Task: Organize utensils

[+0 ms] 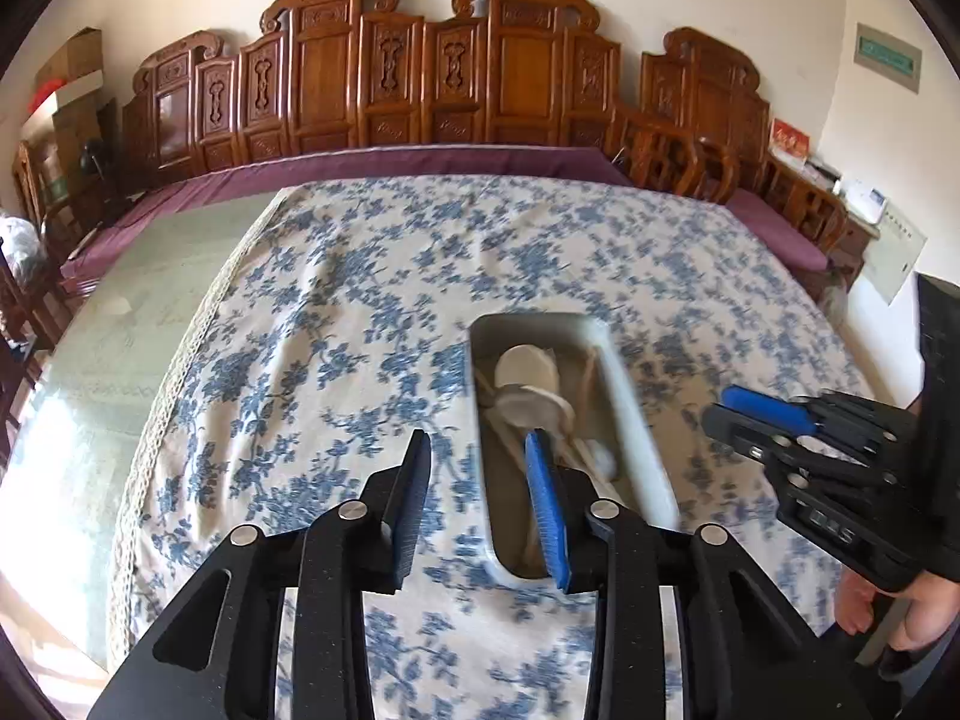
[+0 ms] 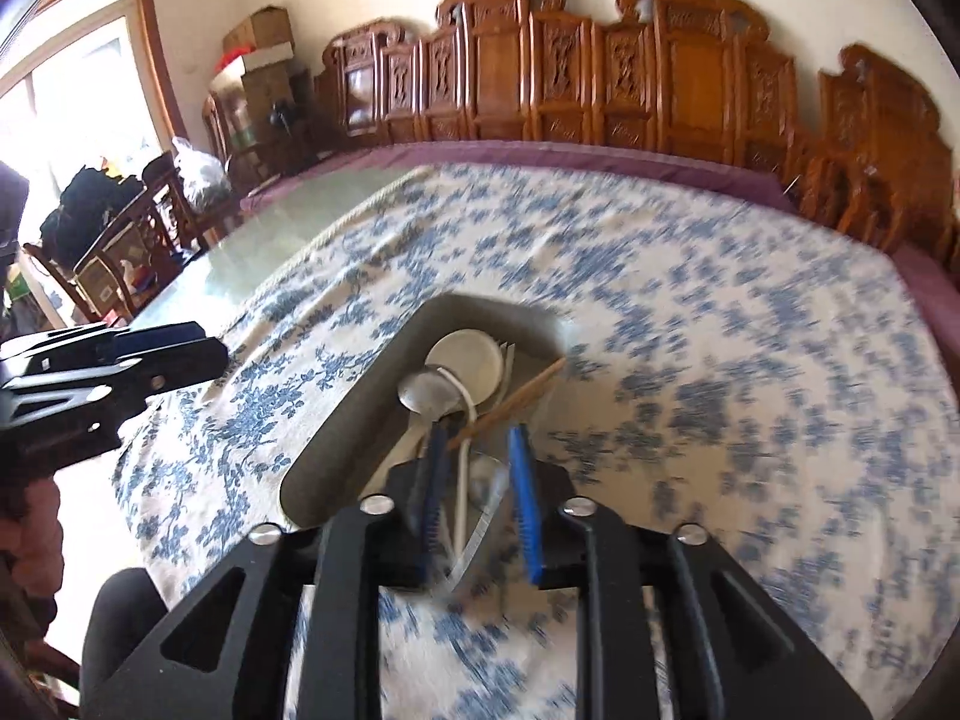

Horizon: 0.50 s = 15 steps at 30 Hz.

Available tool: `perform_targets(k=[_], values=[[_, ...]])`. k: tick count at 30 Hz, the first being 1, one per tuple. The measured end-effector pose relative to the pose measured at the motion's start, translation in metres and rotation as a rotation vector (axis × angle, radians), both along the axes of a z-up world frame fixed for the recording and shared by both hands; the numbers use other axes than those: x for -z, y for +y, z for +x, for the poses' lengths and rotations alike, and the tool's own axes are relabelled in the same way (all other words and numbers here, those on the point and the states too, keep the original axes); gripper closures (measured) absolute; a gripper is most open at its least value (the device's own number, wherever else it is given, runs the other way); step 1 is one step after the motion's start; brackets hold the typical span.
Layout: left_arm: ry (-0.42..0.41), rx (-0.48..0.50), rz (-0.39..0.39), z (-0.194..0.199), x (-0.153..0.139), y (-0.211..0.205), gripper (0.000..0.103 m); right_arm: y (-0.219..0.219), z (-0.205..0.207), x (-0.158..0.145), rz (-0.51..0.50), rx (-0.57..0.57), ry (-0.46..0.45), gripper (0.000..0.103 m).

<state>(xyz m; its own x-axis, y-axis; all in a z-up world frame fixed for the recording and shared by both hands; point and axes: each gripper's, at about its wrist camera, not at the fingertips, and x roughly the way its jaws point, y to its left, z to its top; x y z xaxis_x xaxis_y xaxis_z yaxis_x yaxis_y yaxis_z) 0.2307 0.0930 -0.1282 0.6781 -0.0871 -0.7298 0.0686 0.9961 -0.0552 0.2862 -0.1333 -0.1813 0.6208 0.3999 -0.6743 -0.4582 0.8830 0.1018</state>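
Note:
A long grey tray (image 1: 624, 396) lies on the blue-flowered tablecloth and holds white spoons (image 1: 528, 372), a metal spoon (image 2: 429, 390), a fork and wooden chopsticks (image 2: 516, 399). My left gripper (image 1: 480, 504) is open and empty, its right finger over the tray's near end. My right gripper (image 2: 474, 492) is open above the tray's near end, with utensil handles lying between its fingers but not clamped. It also shows at the right in the left wrist view (image 1: 756, 414). The left gripper shows at the left in the right wrist view (image 2: 120, 354).
The cloth (image 1: 360, 312) covers a glass-topped table (image 1: 120, 312). Carved wooden chairs (image 1: 420, 78) line the far side. Boxes (image 2: 258, 54) and bags stand far left by a window.

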Motion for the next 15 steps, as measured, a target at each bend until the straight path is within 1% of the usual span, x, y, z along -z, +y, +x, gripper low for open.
perform_targets(k=[2,3,4,5,7,8,9,10,11,12,14,15], values=[[-0.02,0.005,-0.003,-0.007,-0.008,-0.008,0.062,-0.019,-0.016,-0.013,-0.004,0.039,-0.038,0.054],[-0.043,0.011,-0.008,-0.013,-0.016,-0.014,0.053,-0.03,-0.023,-0.02,0.0,0.064,-0.052,0.051],[-0.061,0.017,-0.014,-0.019,-0.022,-0.02,0.05,-0.042,-0.03,-0.027,0.008,0.089,-0.066,0.043],[-0.073,0.022,-0.016,-0.023,-0.026,-0.024,0.048,-0.051,-0.036,-0.033,0.011,0.111,-0.08,0.036],[-0.104,0.036,-0.021,-0.034,-0.038,-0.036,0.039,-0.07,-0.049,-0.045,0.019,0.148,-0.111,0.028],[-0.121,0.042,-0.025,-0.039,-0.043,-0.042,0.037,-0.079,-0.054,-0.051,0.022,0.166,-0.126,0.024],[-0.139,0.05,-0.027,-0.045,-0.049,-0.049,0.032,-0.087,-0.059,-0.057,0.024,0.18,-0.142,0.021],[-0.157,0.054,-0.026,-0.051,-0.055,-0.055,0.027,-0.094,-0.065,-0.062,0.025,0.194,-0.16,0.016],[-0.17,0.056,-0.024,-0.054,-0.059,-0.059,0.024,-0.1,-0.07,-0.067,0.026,0.206,-0.174,0.013],[-0.191,0.058,-0.02,-0.06,-0.065,-0.065,0.018,-0.105,-0.074,-0.072,0.028,0.216,-0.189,0.012],[-0.224,0.067,-0.019,-0.071,-0.076,-0.076,0.015,-0.118,-0.086,-0.083,0.031,0.237,-0.223,0.006],[-0.234,0.068,-0.021,-0.074,-0.08,-0.079,0.012,-0.122,-0.09,-0.087,0.029,0.245,-0.234,0.005]])
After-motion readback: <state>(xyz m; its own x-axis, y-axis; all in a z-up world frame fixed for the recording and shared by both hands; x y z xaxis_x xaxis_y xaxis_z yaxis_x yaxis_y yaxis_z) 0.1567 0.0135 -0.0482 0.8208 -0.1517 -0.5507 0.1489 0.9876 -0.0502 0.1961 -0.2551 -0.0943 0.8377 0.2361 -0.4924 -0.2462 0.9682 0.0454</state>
